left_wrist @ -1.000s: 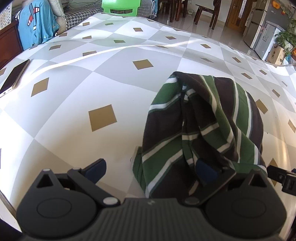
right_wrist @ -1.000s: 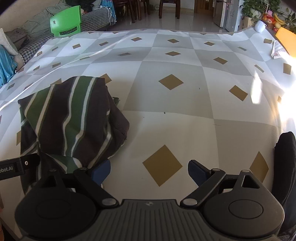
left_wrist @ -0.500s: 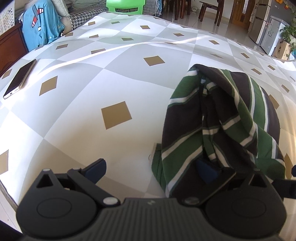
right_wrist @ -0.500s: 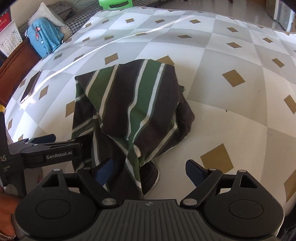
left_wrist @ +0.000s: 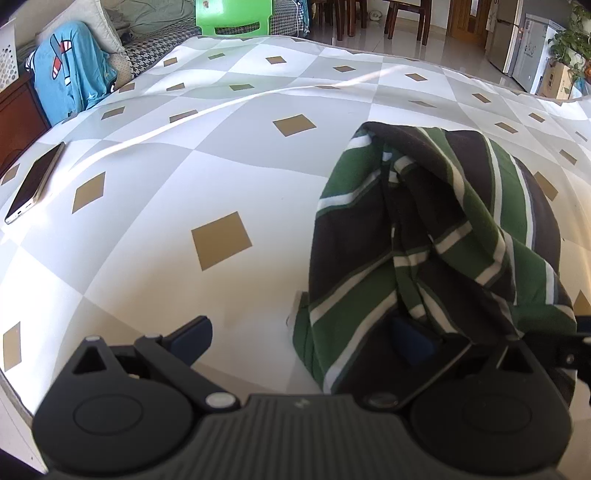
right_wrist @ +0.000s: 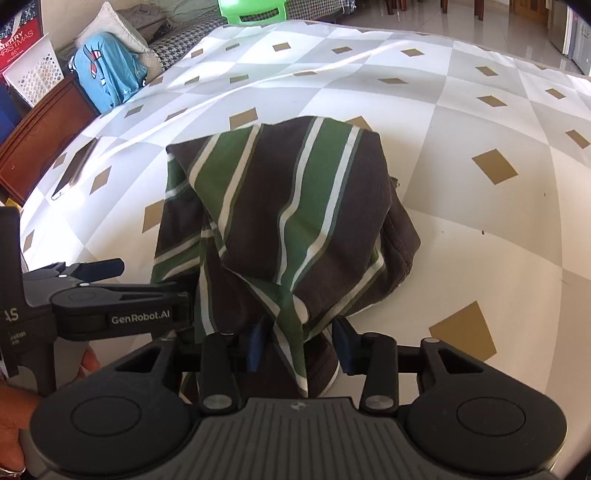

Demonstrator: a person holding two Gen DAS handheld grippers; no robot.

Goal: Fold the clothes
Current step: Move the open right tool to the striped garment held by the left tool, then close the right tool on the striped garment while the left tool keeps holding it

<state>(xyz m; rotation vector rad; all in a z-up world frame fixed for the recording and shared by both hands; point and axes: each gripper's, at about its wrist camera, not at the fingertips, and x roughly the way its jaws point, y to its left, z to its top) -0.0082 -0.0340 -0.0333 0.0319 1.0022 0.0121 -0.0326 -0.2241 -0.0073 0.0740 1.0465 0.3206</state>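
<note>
Cloth is what has changed most: half a second ago the right gripper [right_wrist: 299,343] stood wide apart around the near edge of the striped garment [right_wrist: 295,206], and now its fingers have drawn in on a bunched fold low in the centre of the right wrist view, with fabric pinched between the blue pads [right_wrist: 255,343]. The left wrist view has barely shifted; the garment sits a little lower and further right than before.

In the left wrist view, going from the left: a phone [left_wrist: 33,184] lies at the left edge on the checked tablecloth [left_wrist: 221,166], a blue garment [left_wrist: 74,85] hangs over furniture in the upper left, and a green plastic chair [left_wrist: 234,16] is cut off by the top border. The left gripper [left_wrist: 303,336] is spread wide. Its left finger is bare over the cloth; its right finger [left_wrist: 410,339] is buried under the green, brown and white garment [left_wrist: 424,229], which fills the right half, so I cannot tell how much fabric lies between the fingers. Nothing is clamped.

In the right wrist view, the left gripper [right_wrist: 110,291] enters from the lower left, its tip touching the garment's left edge, and a hand [right_wrist: 14,417] holding it is mostly cut off at the corner. The garment's near hem disappears behind the right gripper's body.
</note>
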